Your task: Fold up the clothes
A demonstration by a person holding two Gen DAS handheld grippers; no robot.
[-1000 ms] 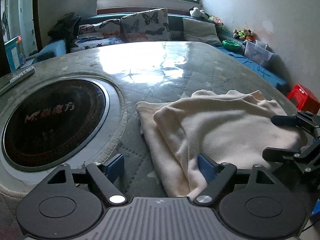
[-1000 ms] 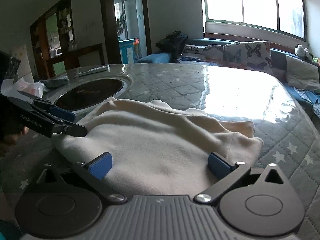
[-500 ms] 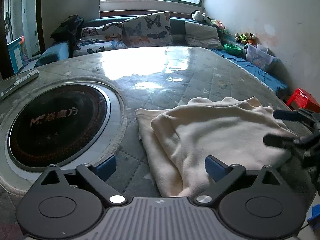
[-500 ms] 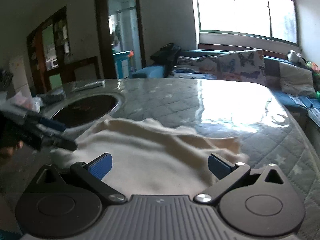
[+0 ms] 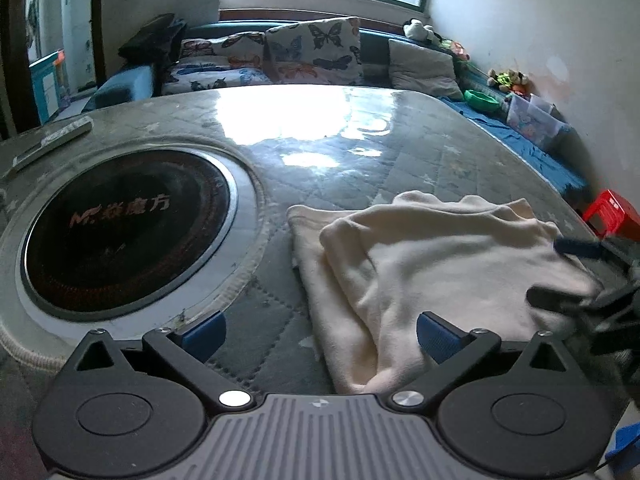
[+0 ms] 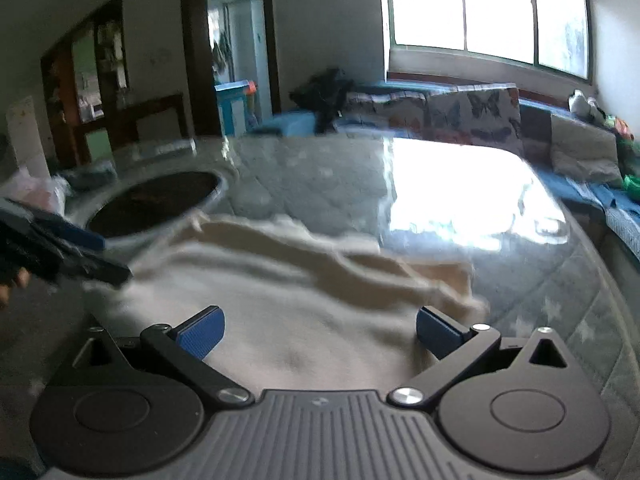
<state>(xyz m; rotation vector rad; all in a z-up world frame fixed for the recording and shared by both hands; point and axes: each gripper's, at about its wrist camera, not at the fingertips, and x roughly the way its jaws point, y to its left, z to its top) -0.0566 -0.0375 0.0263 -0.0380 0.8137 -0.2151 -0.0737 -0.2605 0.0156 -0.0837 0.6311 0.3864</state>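
A cream garment [image 5: 432,264] lies folded in layers on the quilted table cover [image 5: 352,152]. It also shows in the right wrist view [image 6: 288,312], blurred. My left gripper [image 5: 320,332] is open and empty, just in front of the garment's near left edge. My right gripper [image 6: 320,332] is open and empty over the garment's near side. The right gripper also shows at the right edge of the left wrist view [image 5: 568,272], jaws apart. The left gripper also shows at the left edge of the right wrist view [image 6: 76,256].
A round black cooktop [image 5: 124,220] is set into the table at the left. A remote [image 5: 52,140] lies at the far left edge. A red stool [image 5: 612,216] stands off the right edge. A sofa with butterfly cushions [image 5: 312,56] runs behind.
Both grippers have pulled back and risen from the garment. The garment stays folded on the table. The right wrist view is now motion-blurred.
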